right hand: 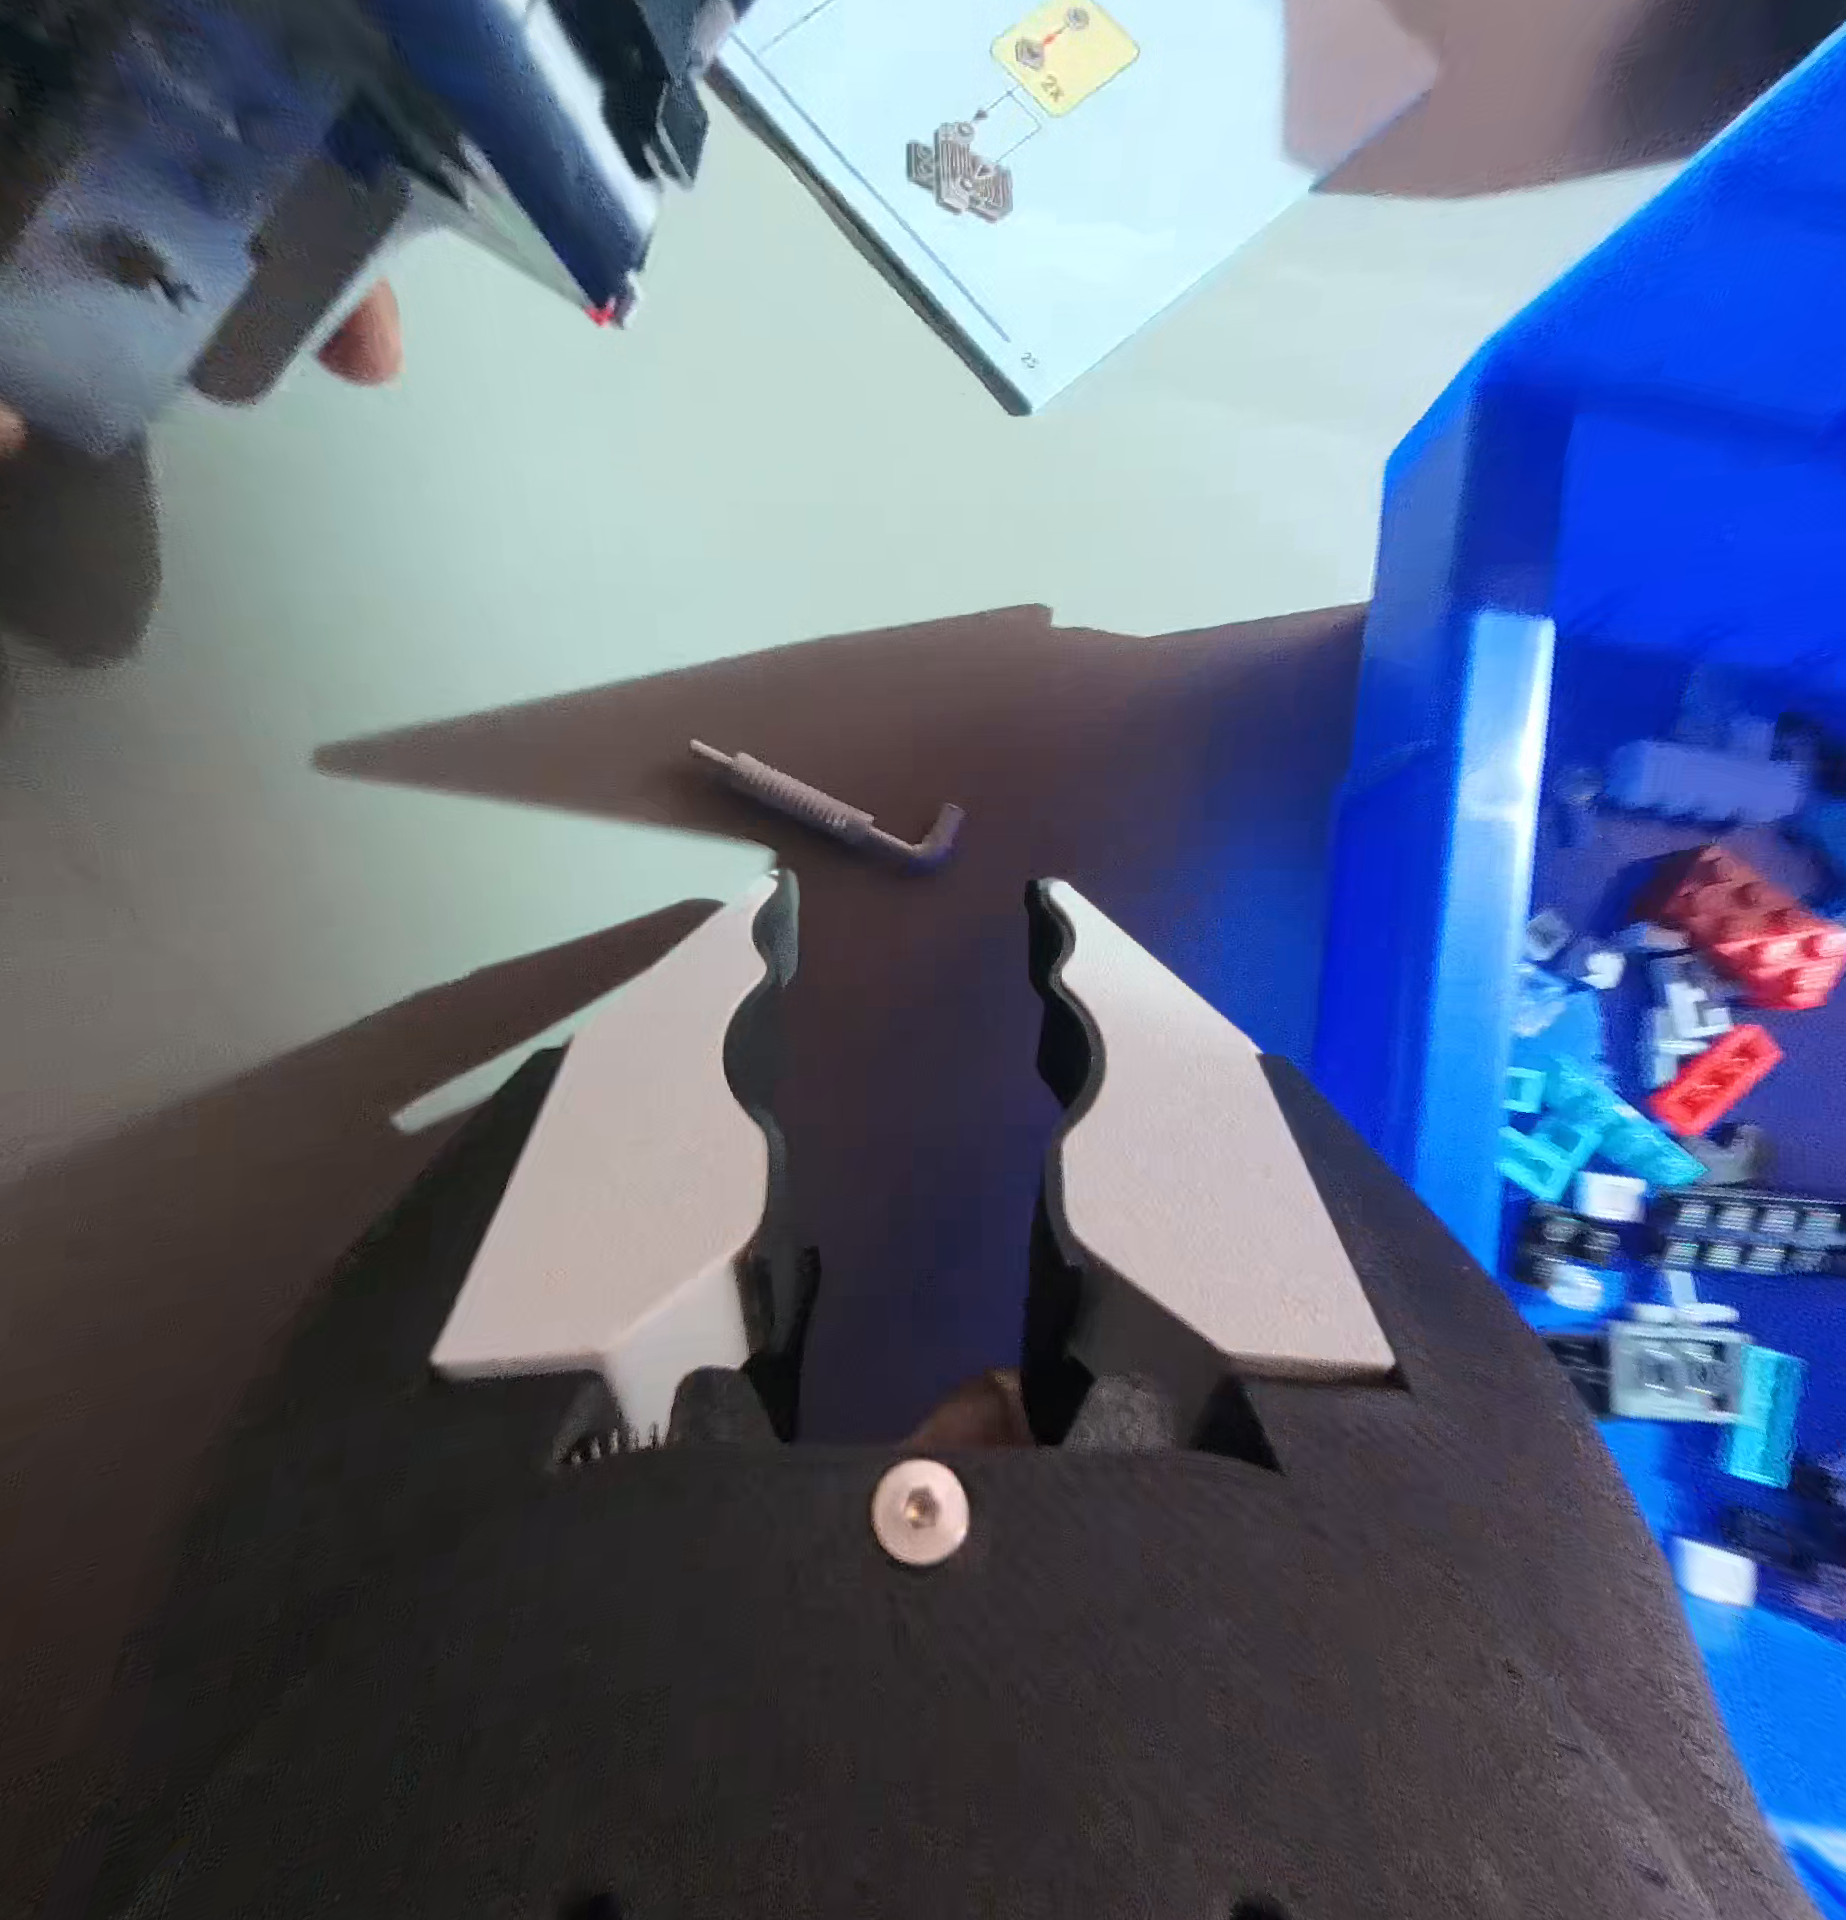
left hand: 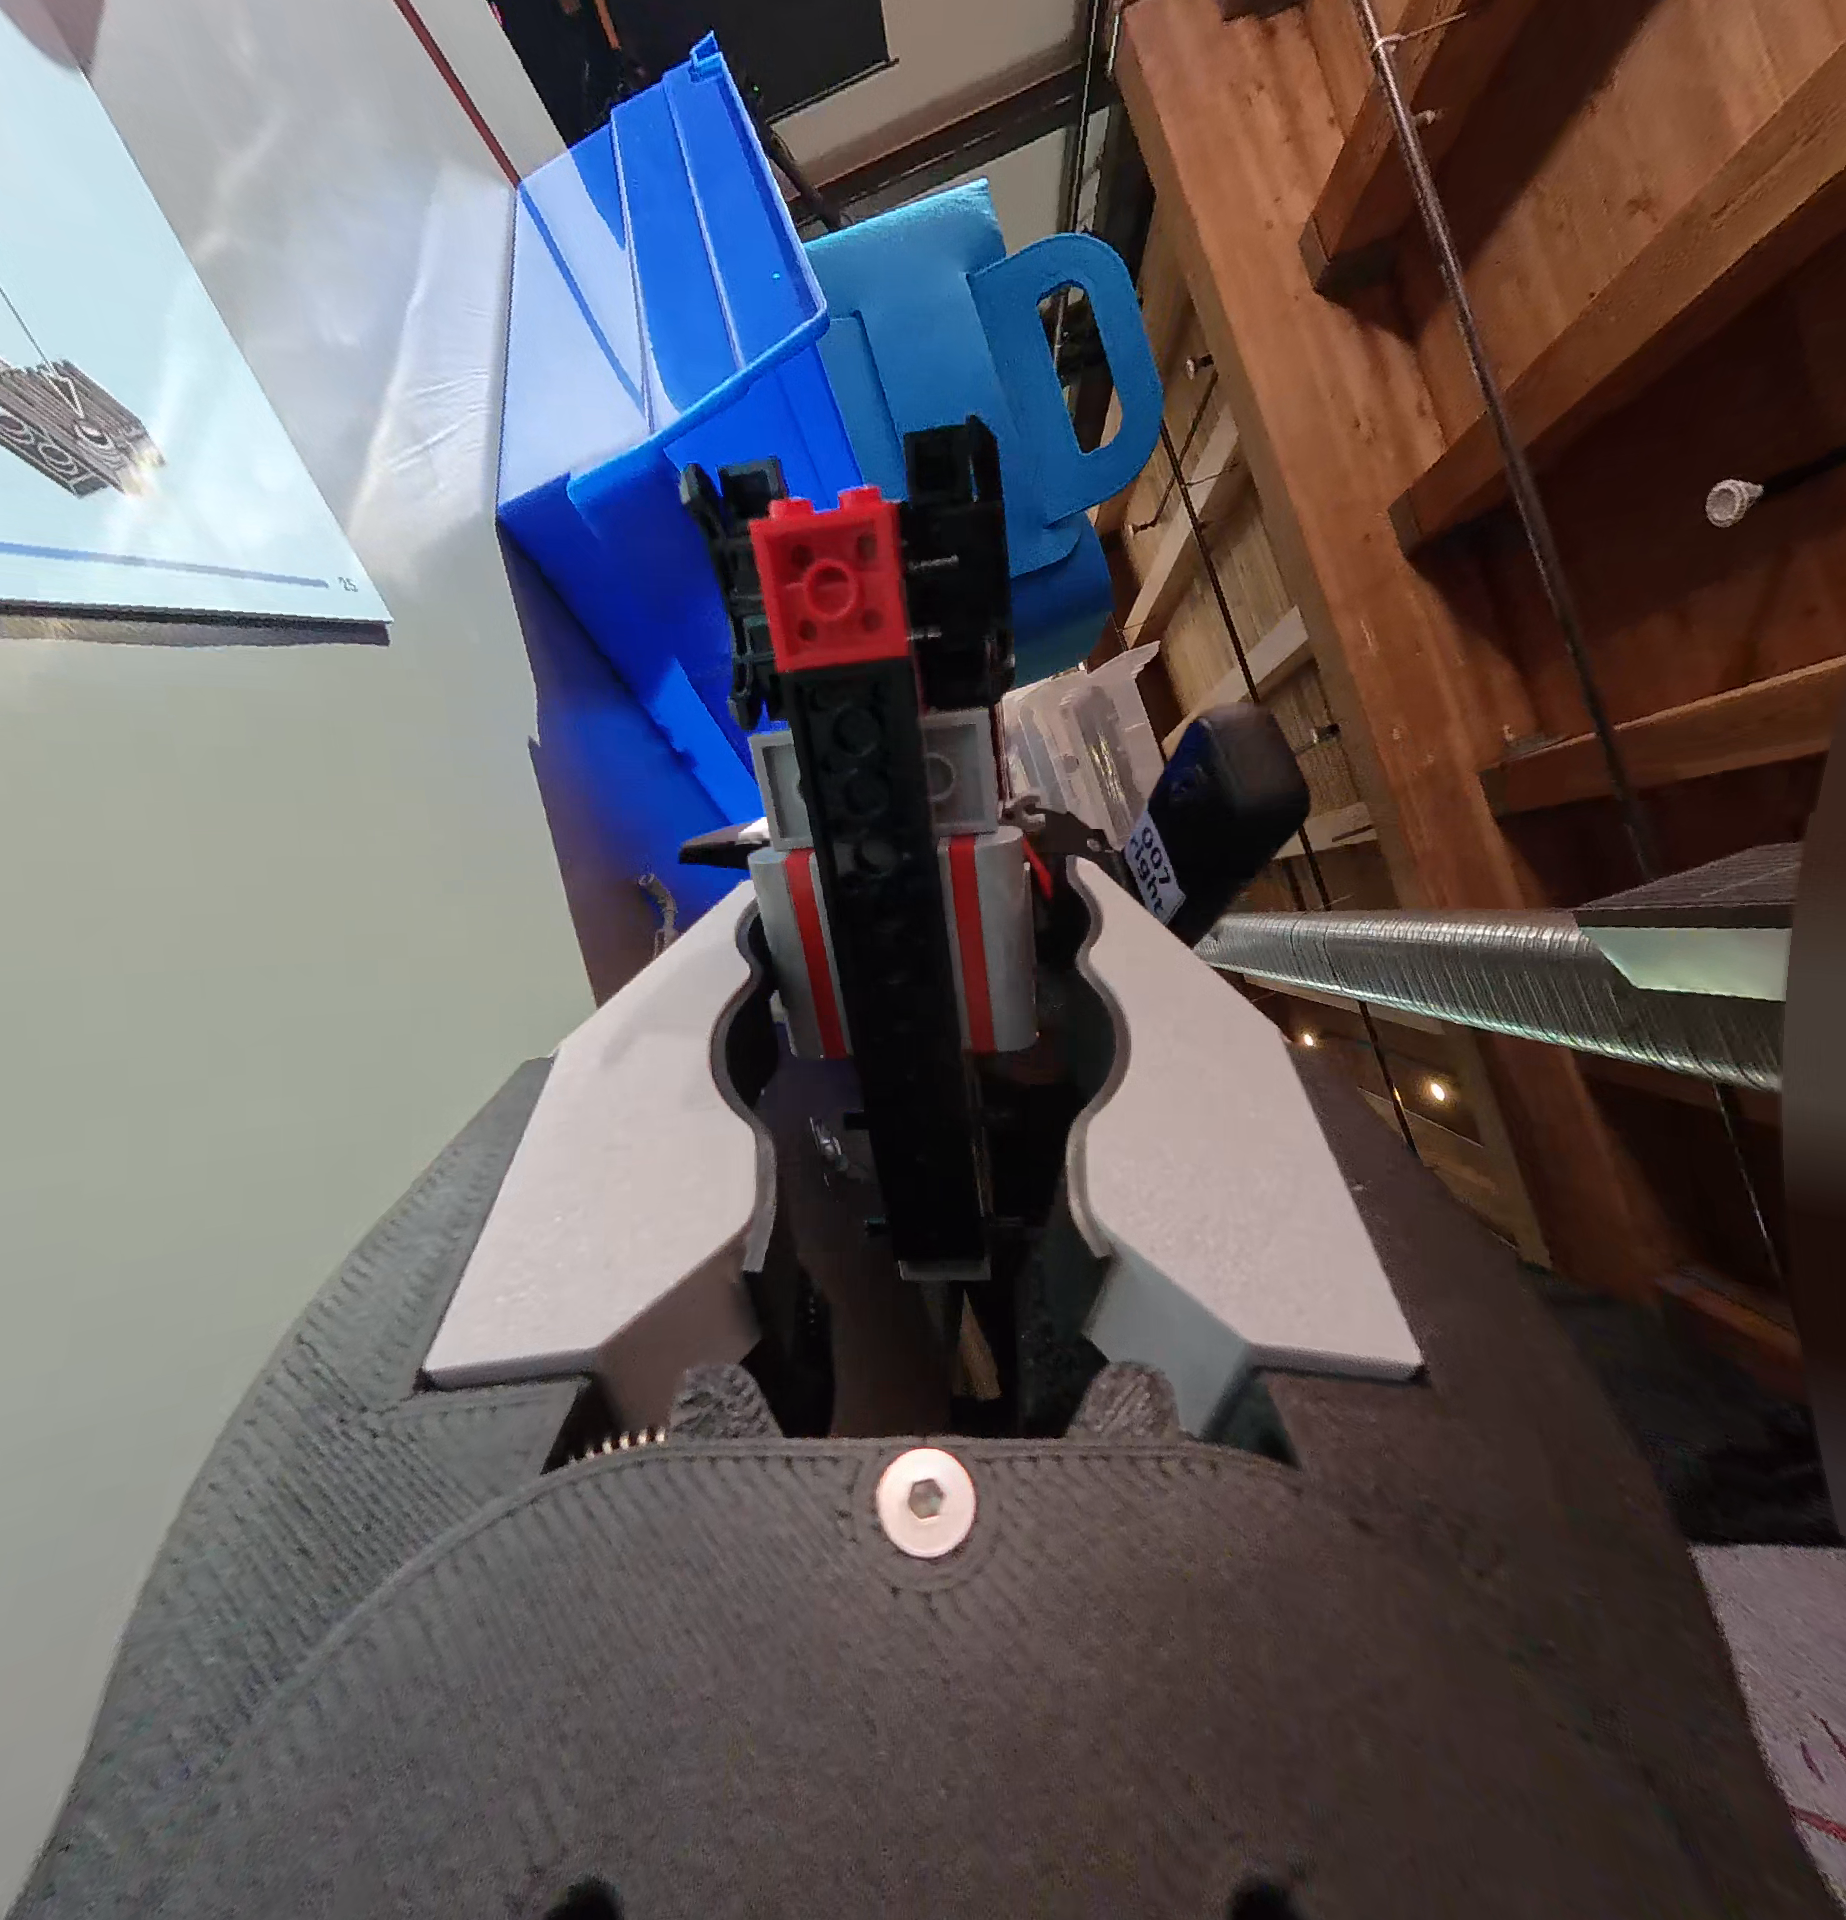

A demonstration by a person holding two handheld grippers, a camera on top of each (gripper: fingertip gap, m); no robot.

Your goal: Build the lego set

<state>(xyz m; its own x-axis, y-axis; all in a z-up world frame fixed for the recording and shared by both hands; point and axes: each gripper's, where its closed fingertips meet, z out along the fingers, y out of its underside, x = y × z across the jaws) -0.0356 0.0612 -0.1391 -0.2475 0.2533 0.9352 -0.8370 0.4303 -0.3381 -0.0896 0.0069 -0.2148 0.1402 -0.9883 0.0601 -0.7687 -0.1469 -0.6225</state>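
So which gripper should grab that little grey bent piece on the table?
The right gripper, probably. It is open and empty, with the grey bent piece lying just beyond its fingertips. The left gripper is busy, shut on the partly built model.

Small print marks the instruction booklet (right hand: 950, 239) and a white sticker (left hand: 1158, 871).

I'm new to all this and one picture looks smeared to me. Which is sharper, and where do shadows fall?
Left wrist view: sharp on the lego model, straight edges bent by the wide lens. Right wrist view: motion-blurred, mostly the bin and other gripper; the gripper's dark shadow lies on the table, over the grey part.
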